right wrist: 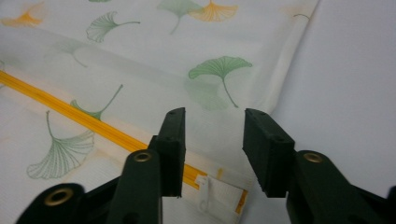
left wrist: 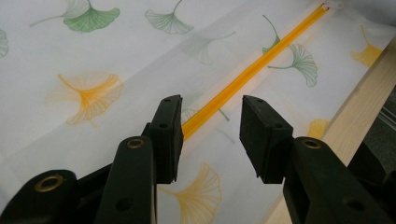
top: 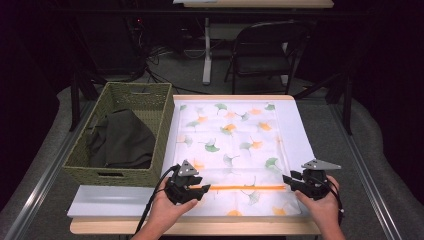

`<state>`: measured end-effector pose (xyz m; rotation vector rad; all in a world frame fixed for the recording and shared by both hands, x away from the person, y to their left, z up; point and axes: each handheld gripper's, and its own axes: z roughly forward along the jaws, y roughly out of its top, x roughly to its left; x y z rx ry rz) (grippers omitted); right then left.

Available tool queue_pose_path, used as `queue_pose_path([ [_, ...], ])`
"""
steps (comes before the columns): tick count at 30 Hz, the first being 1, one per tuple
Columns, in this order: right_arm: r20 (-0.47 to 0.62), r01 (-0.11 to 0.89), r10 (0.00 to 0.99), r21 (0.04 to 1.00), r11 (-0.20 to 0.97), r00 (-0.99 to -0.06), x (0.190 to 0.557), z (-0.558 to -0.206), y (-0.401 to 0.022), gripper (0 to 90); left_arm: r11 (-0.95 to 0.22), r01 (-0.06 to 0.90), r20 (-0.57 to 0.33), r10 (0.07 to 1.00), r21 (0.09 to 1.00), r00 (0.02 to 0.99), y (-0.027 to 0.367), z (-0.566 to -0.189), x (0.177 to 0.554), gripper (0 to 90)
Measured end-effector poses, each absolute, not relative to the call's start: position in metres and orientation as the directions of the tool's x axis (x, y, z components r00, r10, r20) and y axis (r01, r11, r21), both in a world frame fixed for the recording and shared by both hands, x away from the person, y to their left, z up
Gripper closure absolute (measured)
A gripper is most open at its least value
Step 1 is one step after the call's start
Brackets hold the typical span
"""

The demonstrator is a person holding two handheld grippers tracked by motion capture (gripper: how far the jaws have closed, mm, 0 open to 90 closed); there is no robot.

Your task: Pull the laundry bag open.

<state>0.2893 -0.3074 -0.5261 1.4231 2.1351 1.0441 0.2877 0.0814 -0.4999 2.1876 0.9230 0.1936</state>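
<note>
Beside right gripper, white zipper pull; high view adds basket.

Basket left of bag, on table

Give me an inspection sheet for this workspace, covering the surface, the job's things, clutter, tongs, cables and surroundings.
Surface: wooden table under a white sheet.
Job's things: white leaf-print mesh bag lying flat, orange zipper along its near edge, white pull at the right end.
Clutter: woven basket at left holding dark cloth.
Tongs: left tongs and right tongs open, empty, over the zipper's ends.
Cables: one trails from the left tongs.
Surroundings: folding chair, dark room.
</note>
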Motion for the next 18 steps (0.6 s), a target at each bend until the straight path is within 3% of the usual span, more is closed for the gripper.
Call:
queue_pose_path([
  [4,0.139,0.621,0.891,0.763,0.182,-0.433,0.291,-0.530,-0.307,47.2,-0.469,0.552,-0.139,0.663,0.689,0.736,0.073,-0.498,0.294,58.7],
  [8,0.146,0.636,0.891,0.750,0.184,-0.429,0.292,-0.534,-0.304,44.5,-0.450,0.563,-0.170,0.657,0.693,0.735,0.067,-0.496,0.300,57.1],
  [18,0.086,0.625,0.896,0.745,0.232,-0.435,0.288,-0.531,-0.299,61.7,-0.433,0.577,-0.206,0.647,0.693,0.734,0.053,-0.493,0.315,61.2],
])
